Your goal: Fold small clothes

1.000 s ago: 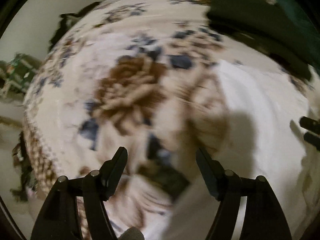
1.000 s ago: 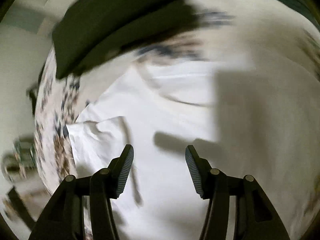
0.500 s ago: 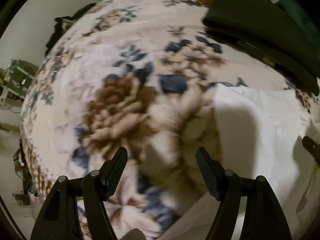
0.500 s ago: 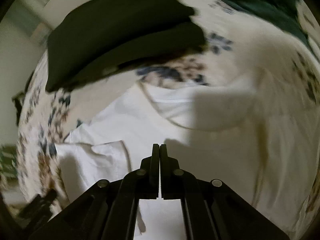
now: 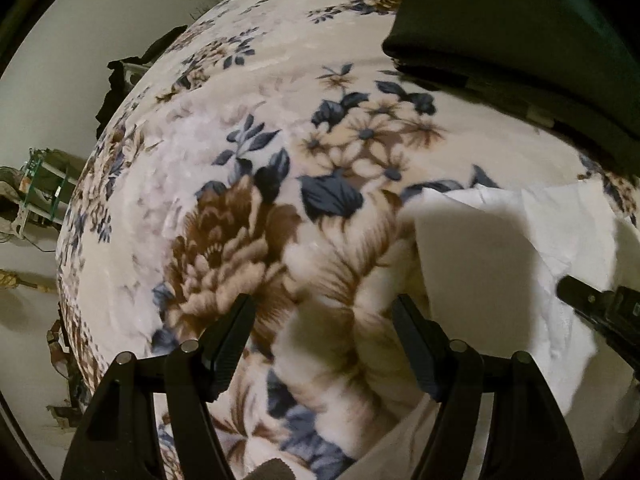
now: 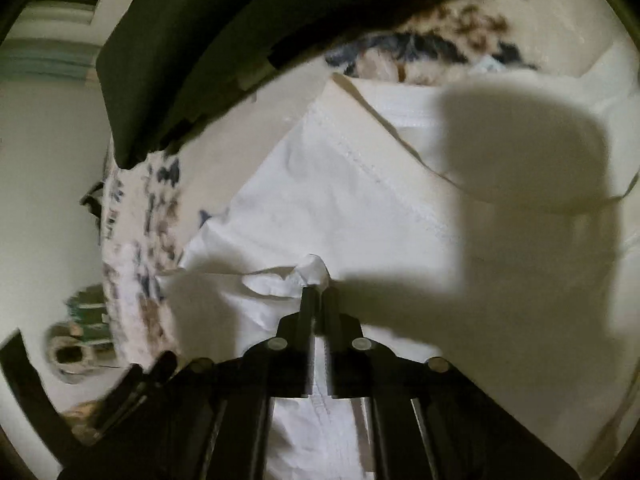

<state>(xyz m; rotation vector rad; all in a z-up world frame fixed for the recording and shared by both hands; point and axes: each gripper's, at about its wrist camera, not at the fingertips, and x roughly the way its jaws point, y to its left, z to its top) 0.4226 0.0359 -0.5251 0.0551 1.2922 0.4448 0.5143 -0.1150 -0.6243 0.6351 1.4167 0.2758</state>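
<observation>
The left wrist view shows mostly a plush fleece blanket [image 5: 248,184] on a bed, cream with large brown flowers and dark blue leaves, its pile soft and fuzzy. The left gripper [image 5: 324,340] hangs over this blanket with its two black ribbed fingers spread and nothing between them. At the right edge of that view lies the corner of a white garment [image 5: 540,248], and the black tip of the other gripper pokes in beside it.

The right wrist view shows the white garment [image 6: 360,200] close up: thin, smooth woven cloth with a stitched seam and a curved neckline, lying flat on the blanket. The right gripper [image 6: 319,292] has its fingers pressed together, pinching a small crumpled tuft of the white garment. A dark folded cloth [image 6: 200,52] lies beyond, matte and thick.
</observation>
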